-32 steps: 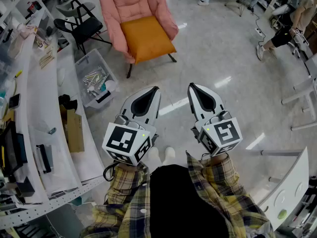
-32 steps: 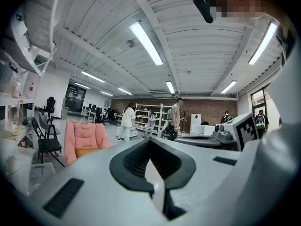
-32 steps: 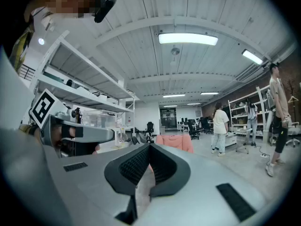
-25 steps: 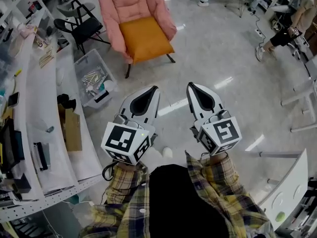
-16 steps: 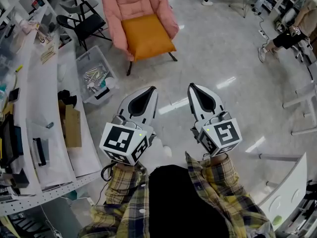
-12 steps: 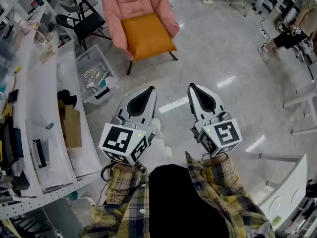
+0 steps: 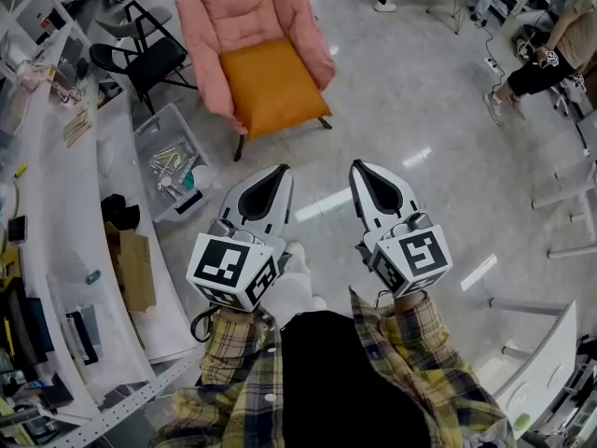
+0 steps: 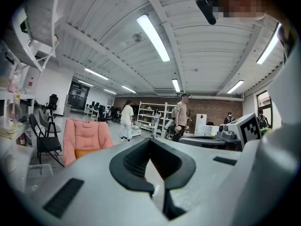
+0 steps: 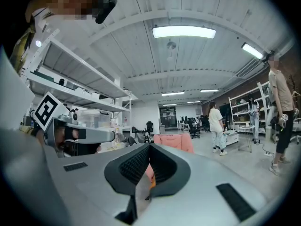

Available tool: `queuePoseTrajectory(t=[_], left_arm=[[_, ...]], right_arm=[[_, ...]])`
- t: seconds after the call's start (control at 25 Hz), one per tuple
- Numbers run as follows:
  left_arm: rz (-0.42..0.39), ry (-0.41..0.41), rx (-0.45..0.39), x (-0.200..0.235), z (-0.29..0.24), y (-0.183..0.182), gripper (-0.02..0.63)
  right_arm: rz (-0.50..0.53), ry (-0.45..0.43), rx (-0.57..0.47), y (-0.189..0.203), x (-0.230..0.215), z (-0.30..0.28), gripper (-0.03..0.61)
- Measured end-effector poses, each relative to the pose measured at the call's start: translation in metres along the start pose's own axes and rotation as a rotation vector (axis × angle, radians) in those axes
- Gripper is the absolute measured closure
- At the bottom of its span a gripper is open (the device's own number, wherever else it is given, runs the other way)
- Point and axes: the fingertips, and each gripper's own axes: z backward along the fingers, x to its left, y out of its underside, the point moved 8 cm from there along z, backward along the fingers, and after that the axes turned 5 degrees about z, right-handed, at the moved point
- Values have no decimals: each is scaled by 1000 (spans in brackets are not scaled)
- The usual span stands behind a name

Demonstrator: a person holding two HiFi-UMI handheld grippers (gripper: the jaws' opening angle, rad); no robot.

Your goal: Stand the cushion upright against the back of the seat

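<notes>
Cushion (image 7: 272, 87) lies flat on the chair (image 7: 244, 12) seat at eleven o'clock, well apart from the left gripper (image 7: 279, 172) and right gripper (image 7: 358, 167) — both clenched, empty; likely soft, light, floppy — pinch its near corners.

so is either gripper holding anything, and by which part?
Nothing held. The left gripper and right gripper have jaws shut and empty; the orange cushion lies flat on the pink chair ahead.
</notes>
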Motion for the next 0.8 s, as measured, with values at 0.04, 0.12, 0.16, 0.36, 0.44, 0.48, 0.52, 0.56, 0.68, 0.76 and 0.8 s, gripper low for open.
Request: queuePoseTrajectory(t=[0.04,0.12,0.16,0.36,0.44,0.48,0.52,0.56,0.68,0.76,0.8], left_arm=[[0,3,2,11,-9,-3,611],[-1,8,6,32,-26,-9,611],[-2,11,10,42,-34,-12,611],[-5,27,23,84,-72,-25,611],[-7,30,34,99,-85,-28,611],[-7,32,41,106,-91,-28,611],[-4,35,47,112,-96,-29,611],[2,39,51,117,-101,-29,611],[17,43,58,131,-114,-31,611],[23,42,61,139,-125,-33,611],[28,40,63,142,-130,-33,611]], right_arm=[[-4,4,0,0,-4,-13,563],[-9,13,-1,-1,-12,-37,563],[-9,19,-2,-2,-16,-48,563],[-8,50,6,-5,-38,-101,563],[-10,61,15,-4,-46,-119,563],[-11,65,19,-4,-50,-127,563],[-12,67,24,-3,-53,-135,563],[-12,69,30,-3,-56,-141,563],[-3,71,47,0,-63,-157,563],[0,72,53,1,-69,-168,563],[-1,70,58,2,-72,-174,563]])
